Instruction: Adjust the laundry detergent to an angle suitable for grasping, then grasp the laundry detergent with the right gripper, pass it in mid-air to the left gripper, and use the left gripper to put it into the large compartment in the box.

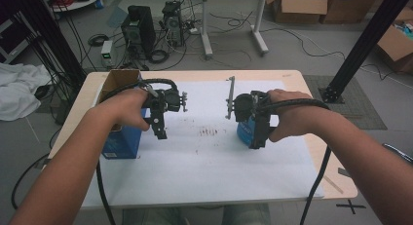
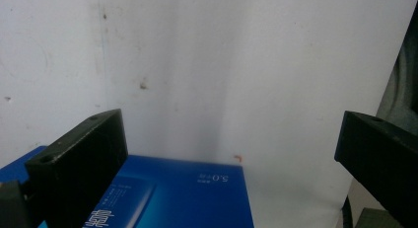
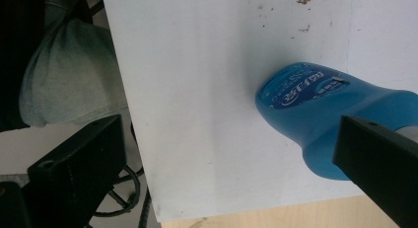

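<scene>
A blue carton [image 1: 122, 141] with white print stands on the white sheet [image 1: 209, 161] at the table's left. My left gripper [image 1: 159, 121] hangs just to its right, fingers pointing down. In the left gripper view the carton's top [image 2: 182, 193] lies low between the wide-open jaws of the left gripper [image 2: 231, 134]. A blue plastic bottle [image 1: 245, 132] rests on the sheet under my right gripper [image 1: 255, 130]. In the right gripper view the bottle [image 3: 315, 104] sits against the right jaw, and the right gripper [image 3: 229, 139] is open, gripping nothing.
An open cardboard box [image 1: 119, 81] stands behind the carton at the back left. Brown crumbs [image 1: 209, 132] dot the sheet's middle. The person's grey-clad knee [image 3: 69, 80] shows past the table's near edge [image 3: 256, 215]. Computers and cables lie on the floor beyond.
</scene>
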{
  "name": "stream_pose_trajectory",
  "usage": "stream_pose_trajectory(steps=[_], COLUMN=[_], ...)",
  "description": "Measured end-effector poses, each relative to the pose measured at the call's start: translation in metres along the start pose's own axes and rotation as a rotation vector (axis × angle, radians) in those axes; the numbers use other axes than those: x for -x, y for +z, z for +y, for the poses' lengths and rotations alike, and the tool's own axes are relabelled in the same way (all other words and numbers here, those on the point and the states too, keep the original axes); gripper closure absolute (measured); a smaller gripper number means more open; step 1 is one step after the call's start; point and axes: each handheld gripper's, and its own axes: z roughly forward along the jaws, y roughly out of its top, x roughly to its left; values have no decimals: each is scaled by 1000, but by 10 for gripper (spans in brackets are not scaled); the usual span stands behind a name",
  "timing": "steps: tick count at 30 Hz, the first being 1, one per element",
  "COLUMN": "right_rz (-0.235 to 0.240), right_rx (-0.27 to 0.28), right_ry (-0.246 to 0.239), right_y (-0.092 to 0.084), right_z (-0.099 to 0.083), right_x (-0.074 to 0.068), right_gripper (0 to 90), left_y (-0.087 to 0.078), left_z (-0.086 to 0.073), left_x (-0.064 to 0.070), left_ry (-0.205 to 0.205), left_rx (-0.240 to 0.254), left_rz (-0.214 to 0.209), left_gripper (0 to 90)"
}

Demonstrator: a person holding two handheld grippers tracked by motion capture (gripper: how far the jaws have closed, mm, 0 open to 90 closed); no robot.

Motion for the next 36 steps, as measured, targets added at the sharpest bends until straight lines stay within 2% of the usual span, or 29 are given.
stream_pose_trajectory(steps=[4, 8, 11, 19, 23, 29, 36], right_rz=[4, 7, 5, 4, -8, -8, 9], right_rx=[-6, -3, -2, -6, -1, -7, 1], right_ry=[-4, -5, -8, -7, -4, -2, 22], right_y=[1, 2, 3, 4, 2, 0, 6], right_z=[1, 1, 0, 0, 1, -1, -6], right_x=[1, 2, 2, 3, 1, -5, -1], right_gripper=[0, 0, 0, 0, 0, 0, 0], left_y=[0, -4, -6, -6, -10, -8, -2], left_z=[1, -3, -5, -2, -5, -5, 3], left_x=[0, 0, 1, 3, 5, 9, 8], left_ry=[6, -20, -29, -14, -26, -20, -1], left_rx=[2, 30, 22, 18, 32, 7, 3], left_rz=[-1, -2, 1, 10, 20, 16, 12], left_gripper=[1, 1, 1, 1, 1, 1, 1])
